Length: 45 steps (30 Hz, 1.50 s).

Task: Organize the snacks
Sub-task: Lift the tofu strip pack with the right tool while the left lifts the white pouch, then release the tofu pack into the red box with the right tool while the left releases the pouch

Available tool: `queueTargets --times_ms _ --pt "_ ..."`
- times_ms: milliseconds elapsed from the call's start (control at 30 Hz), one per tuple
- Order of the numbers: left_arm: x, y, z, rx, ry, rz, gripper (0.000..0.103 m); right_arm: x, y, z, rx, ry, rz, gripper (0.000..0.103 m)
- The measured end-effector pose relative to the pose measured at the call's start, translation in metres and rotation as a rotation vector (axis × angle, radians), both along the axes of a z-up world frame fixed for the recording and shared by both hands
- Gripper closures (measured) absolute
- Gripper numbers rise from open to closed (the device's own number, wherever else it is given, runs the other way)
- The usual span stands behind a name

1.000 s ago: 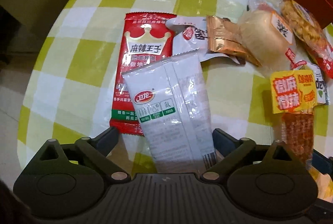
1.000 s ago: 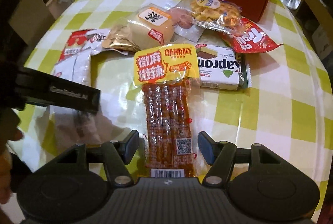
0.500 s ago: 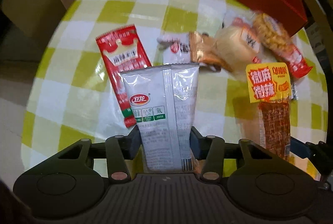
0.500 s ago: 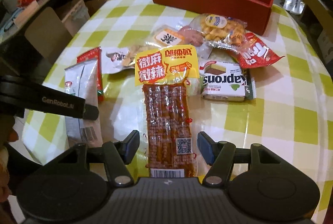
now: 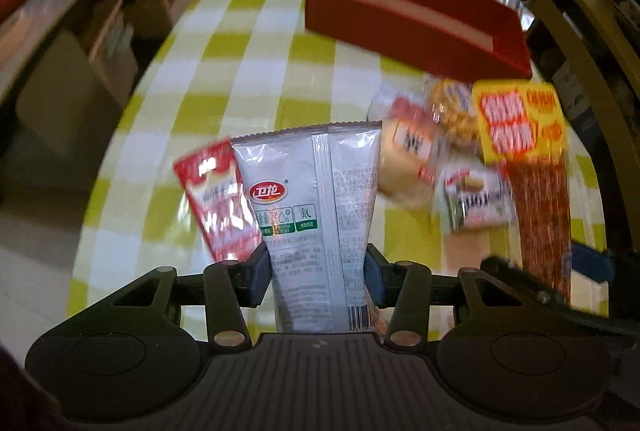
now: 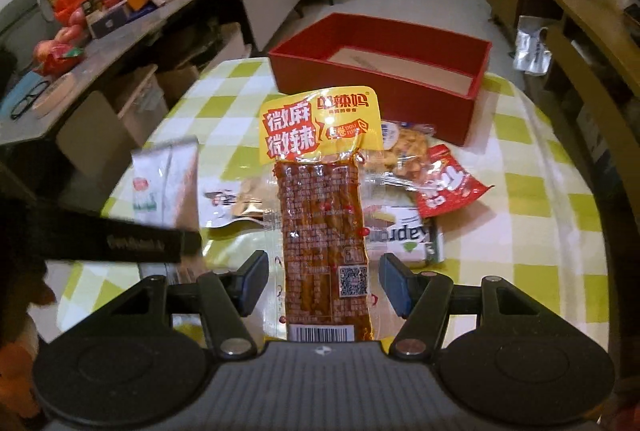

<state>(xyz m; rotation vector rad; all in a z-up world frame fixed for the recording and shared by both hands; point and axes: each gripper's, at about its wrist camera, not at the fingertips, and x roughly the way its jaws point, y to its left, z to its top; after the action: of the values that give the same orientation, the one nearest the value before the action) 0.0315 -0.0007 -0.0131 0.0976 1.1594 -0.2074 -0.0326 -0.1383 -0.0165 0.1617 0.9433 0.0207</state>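
Note:
My left gripper point(image 5: 318, 271) is shut on the lower end of a silver-white snack packet point(image 5: 316, 191), which hangs upright above the table. My right gripper point(image 6: 325, 283) is shut on a long packet of spicy brown strips with a yellow header point(image 6: 320, 215), also lifted clear of the cloth. The silver packet point(image 6: 164, 179) shows at the left of the right wrist view, and the strip packet point(image 5: 520, 135) at the right of the left wrist view. A red open box point(image 6: 380, 87) stands at the far side of the table point(image 6: 540, 231); it appears as the red box point(image 5: 416, 31).
On the green-and-white checked cloth lie a red crown packet point(image 5: 216, 199), a bun packet point(image 5: 404, 159), a wafer pack point(image 6: 404, 235), a red torn packet point(image 6: 448, 187), a nut-cluster packet point(image 6: 408, 147) and a gold packet point(image 6: 248, 209). A cluttered counter point(image 6: 120, 31) runs along the left. Wooden furniture point(image 6: 580, 51) stands to the right.
The left jaws closed on the silver packet. Both grippers then rose with their packets and tilted up, so the red box and the room came into view.

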Motion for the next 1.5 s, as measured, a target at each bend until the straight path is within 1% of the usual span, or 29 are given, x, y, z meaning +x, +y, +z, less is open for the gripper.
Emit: queueTargets --times_ms 133,267,333,467,600,767,967,1133,1267,1400,1500 --pt "0.017 -0.010 0.003 -0.016 -0.020 -0.007 0.048 0.015 -0.006 0.002 -0.014 -0.005 -0.014 0.034" --pt "0.037 -0.020 0.002 -0.051 -0.016 -0.007 0.048 0.032 -0.012 0.005 -0.012 -0.013 -0.023 0.034" --pt "0.045 -0.027 0.003 -0.056 -0.021 -0.015 0.048 0.044 -0.016 0.007 -0.015 -0.020 -0.024 0.034" --pt "0.066 -0.043 0.008 -0.047 -0.058 -0.028 0.048 0.069 -0.030 0.012 -0.021 -0.039 -0.047 0.034" --pt "0.088 -0.056 0.014 -0.062 -0.083 -0.037 0.048 0.092 -0.048 0.014 -0.024 -0.053 -0.084 0.034" --pt "0.117 -0.078 0.020 -0.034 -0.141 -0.054 0.048 0.120 -0.066 0.015 -0.021 -0.064 -0.120 0.034" --pt "0.147 -0.094 0.020 -0.029 -0.158 -0.057 0.048 0.155 -0.080 0.015 -0.038 -0.087 -0.132 0.034" --pt "0.172 -0.111 0.025 -0.004 -0.219 -0.065 0.048 0.181 -0.092 0.013 -0.056 -0.116 -0.142 0.034" --pt "0.193 -0.120 0.025 0.001 -0.269 -0.065 0.048 0.202 -0.106 0.006 -0.029 -0.144 -0.168 0.034" --pt "0.214 -0.131 0.016 0.020 -0.304 -0.061 0.048 0.222 -0.118 -0.013 -0.021 -0.145 -0.194 0.034" --pt "0.229 -0.143 0.007 0.061 -0.345 -0.076 0.048 0.234 -0.125 -0.029 -0.014 -0.132 -0.208 0.034"
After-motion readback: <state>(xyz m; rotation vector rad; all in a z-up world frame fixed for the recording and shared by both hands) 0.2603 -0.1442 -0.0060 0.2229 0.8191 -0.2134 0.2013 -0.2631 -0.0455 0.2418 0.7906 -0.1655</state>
